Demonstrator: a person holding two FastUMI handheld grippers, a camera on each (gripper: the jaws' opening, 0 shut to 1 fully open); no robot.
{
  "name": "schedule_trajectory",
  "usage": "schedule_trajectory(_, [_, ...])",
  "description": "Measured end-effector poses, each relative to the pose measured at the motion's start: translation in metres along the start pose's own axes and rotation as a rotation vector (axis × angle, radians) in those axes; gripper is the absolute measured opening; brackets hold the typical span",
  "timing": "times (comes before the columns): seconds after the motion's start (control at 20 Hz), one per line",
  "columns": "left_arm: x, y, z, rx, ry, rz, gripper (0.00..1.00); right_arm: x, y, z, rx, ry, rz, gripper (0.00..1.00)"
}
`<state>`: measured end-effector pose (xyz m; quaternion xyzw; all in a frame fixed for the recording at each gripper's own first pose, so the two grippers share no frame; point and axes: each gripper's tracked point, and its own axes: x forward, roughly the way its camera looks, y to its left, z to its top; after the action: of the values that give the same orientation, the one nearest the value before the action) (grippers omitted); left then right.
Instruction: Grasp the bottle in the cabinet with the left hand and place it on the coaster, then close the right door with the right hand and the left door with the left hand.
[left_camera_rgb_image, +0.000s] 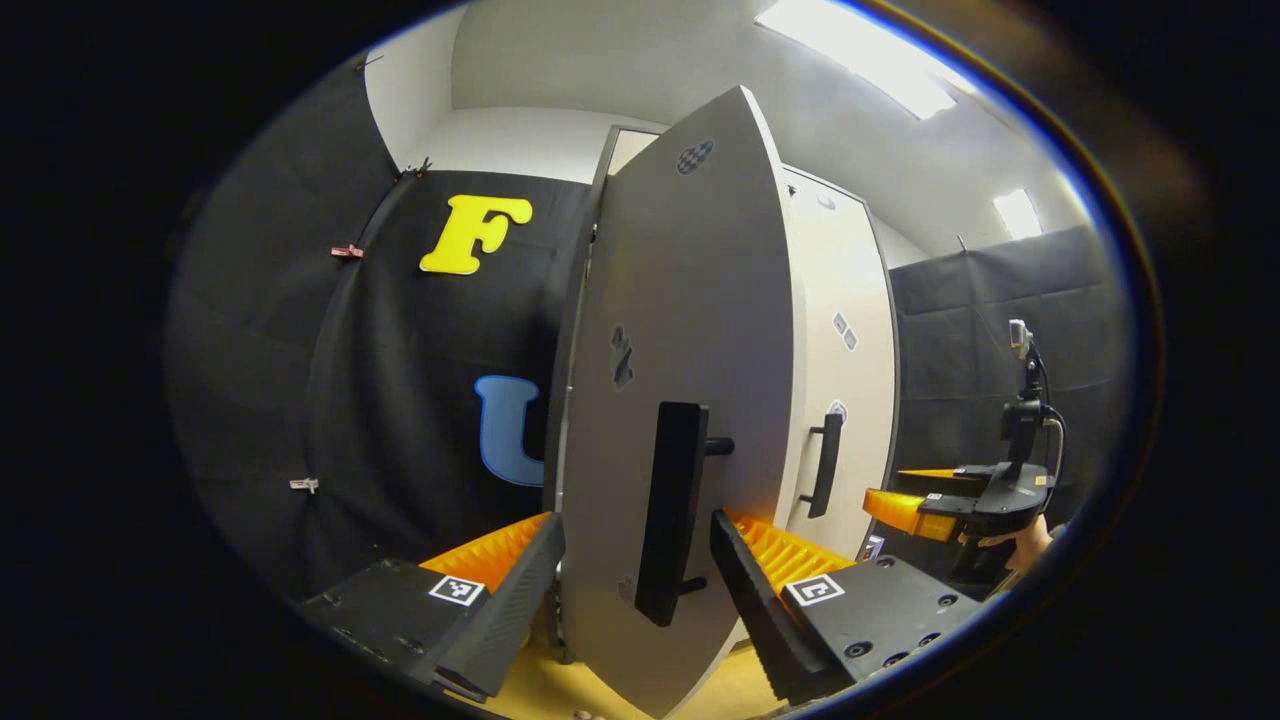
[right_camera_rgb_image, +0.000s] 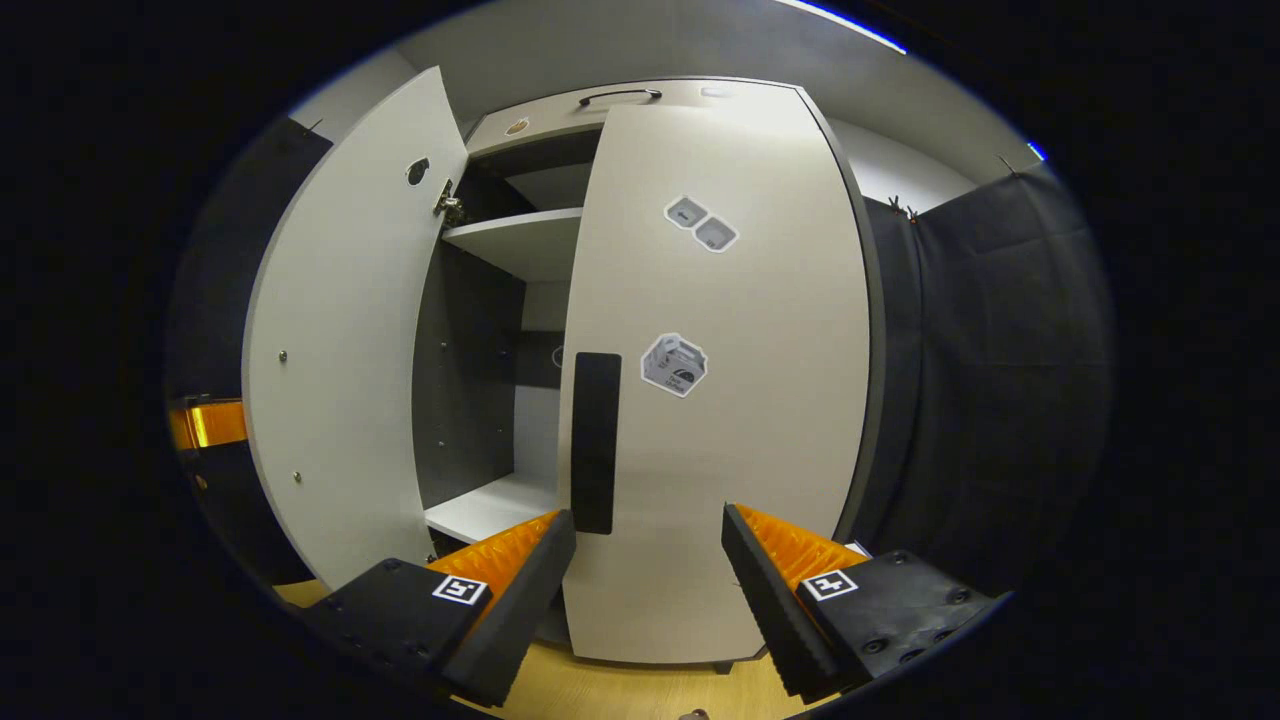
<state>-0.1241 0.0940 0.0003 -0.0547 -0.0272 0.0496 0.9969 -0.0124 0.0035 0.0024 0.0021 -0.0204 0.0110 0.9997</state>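
the left gripper (left_camera_rgb_image: 638, 590) sits at the bottom of the left gripper view with its fingers apart, and the left door (left_camera_rgb_image: 690, 330) stands edge-on between them, its outer face turned to the camera. the door's black bar handle (left_camera_rgb_image: 672, 510) runs upright, long axis vertical, and hangs in the gap between the two fingers; whether either finger touches the door or the handle cannot be told. under the gripper lies a pale wooden surface (left_camera_rgb_image: 545, 690). black cloth walls close the booth, with a white ceiling and bright light panels above.

further right in that view the right door (left_camera_rgb_image: 845, 380) lies flat against the cabinet, its own upright handle (left_camera_rgb_image: 826, 465) on it, and beyond it a hand (left_camera_rgb_image: 1020, 545) holds the other gripper.

in the right gripper view the right gripper (right_camera_rgb_image: 648, 600) also has its fingers apart, holding nothing, just before the right door. the left door swings out wide, showing a white shelf (right_camera_rgb_image: 520, 235) and the cabinet floor (right_camera_rgb_image: 490, 505).
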Motion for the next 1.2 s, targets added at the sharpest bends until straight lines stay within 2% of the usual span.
schedule_trajectory(0.2, [0.021, -0.043, -0.008, -0.005, 0.006, -0.067, 0.94, -0.005, -0.025, -0.002, 0.009, 0.010, -0.011, 0.98])
schedule_trajectory(0.4, [0.042, -0.066, -0.012, 0.059, 0.013, -0.099, 0.96, -0.012, -0.043, -0.001, 0.026, 0.010, -0.027, 0.98])
schedule_trajectory(0.5, [0.047, -0.077, -0.015, 0.059, 0.021, -0.120, 0.96, -0.015, -0.052, -0.002, 0.033, 0.010, -0.040, 0.98])
schedule_trajectory(0.85, [0.053, -0.088, -0.029, 0.048, 0.058, -0.145, 0.96, -0.021, -0.063, -0.002, 0.051, 0.011, -0.069, 0.98])
schedule_trajectory(1.2, [0.067, -0.091, -0.034, 0.097, 0.052, -0.167, 0.96, -0.031, -0.063, 0.005, 0.050, -0.002, -0.100, 0.98])
